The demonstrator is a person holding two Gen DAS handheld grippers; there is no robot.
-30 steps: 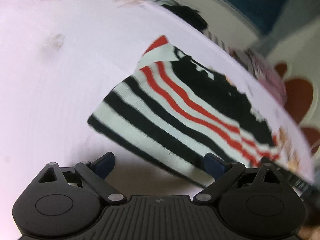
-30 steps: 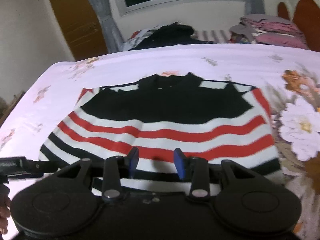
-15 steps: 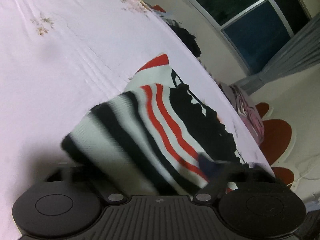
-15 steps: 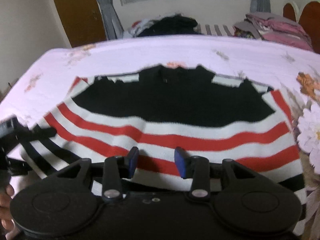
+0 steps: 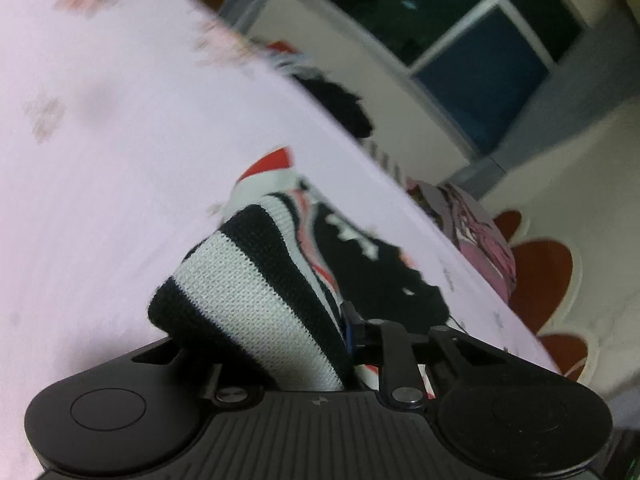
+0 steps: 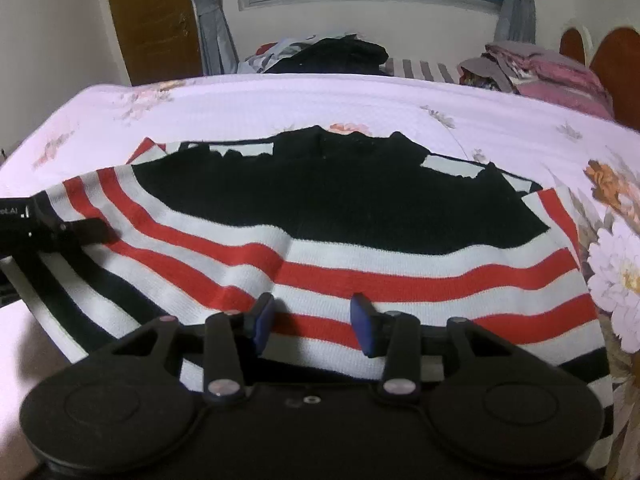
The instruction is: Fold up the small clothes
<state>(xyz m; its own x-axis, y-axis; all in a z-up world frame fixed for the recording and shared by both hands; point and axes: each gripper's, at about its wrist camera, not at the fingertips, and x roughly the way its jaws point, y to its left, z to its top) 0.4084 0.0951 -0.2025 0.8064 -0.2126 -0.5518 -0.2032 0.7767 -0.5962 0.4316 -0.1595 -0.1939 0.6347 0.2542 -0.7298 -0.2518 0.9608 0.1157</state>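
Note:
A knitted sweater (image 6: 340,208) with a black top and red, white and black stripes lies spread on the pink floral bed sheet (image 6: 280,104). My left gripper (image 5: 260,328) has its jaws closing on the sweater's lower left hem corner (image 5: 256,288), which bunches up between the fingers and hides the left one. In the right wrist view the left gripper (image 6: 80,228) holds that corner raised and pulled inward, creasing the stripes. My right gripper (image 6: 312,316) hovers open just over the middle of the hem, with no cloth between its blue pads.
A heap of dark clothes (image 6: 332,54) and a stack of folded pink and grey clothes (image 6: 536,68) lie at the bed's far edge. A red headboard (image 6: 616,52) rises on the right, a wooden door (image 6: 152,16) at the far left.
The left gripper slid onto the hem corner, closed on it and lifted it inward over the sweater. The right gripper sank a little toward the hem and stayed open.

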